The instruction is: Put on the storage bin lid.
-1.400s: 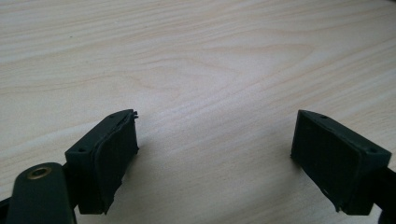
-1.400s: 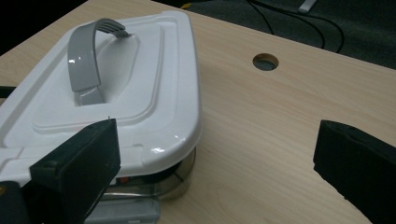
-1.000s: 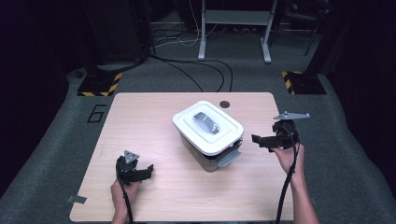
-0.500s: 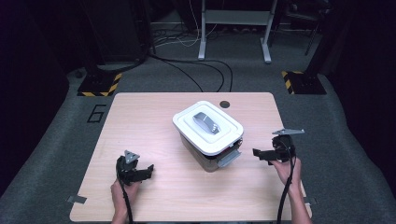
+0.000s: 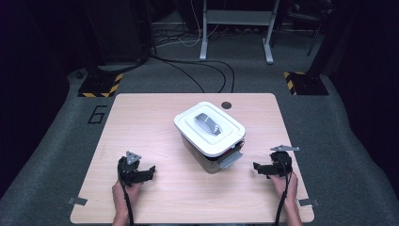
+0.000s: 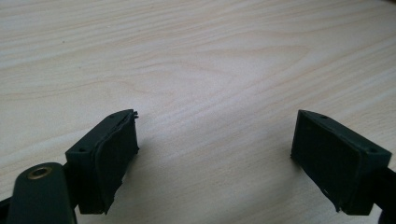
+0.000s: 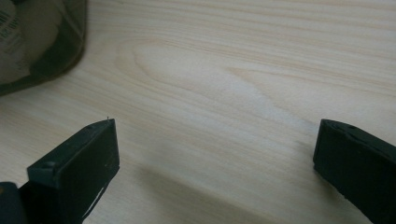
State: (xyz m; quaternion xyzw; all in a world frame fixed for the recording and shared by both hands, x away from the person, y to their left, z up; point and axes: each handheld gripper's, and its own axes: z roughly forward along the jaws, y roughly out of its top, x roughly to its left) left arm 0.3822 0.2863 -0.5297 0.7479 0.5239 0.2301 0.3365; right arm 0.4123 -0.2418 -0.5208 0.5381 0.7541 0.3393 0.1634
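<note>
Pale wooden table, square-cornered, ringed by grey carpet on all sides; far edge near a dark round grommet, near edge under the person's forearms. Broad bare wood on the left half and along the front strip, with free room between the two grippers. Narrower margin at the right edge, beside the right hand.

Near the middle, slightly right: a translucent storage box under a white lid, standing flat, turned at an angle to the table edges. On the lid, a grey oval handle or inset, hard to tell which. At the box's near corner, a grey latch flipped outward, toward the right gripper.

Left gripper low at the front left, well apart from the box; jaws spread wide, nothing between, bare wood grain ahead.

Right gripper low at the front right, near the latch but apart from it; jaws likewise wide, holding nothing, a corner of the box up at the left of its view.
</note>
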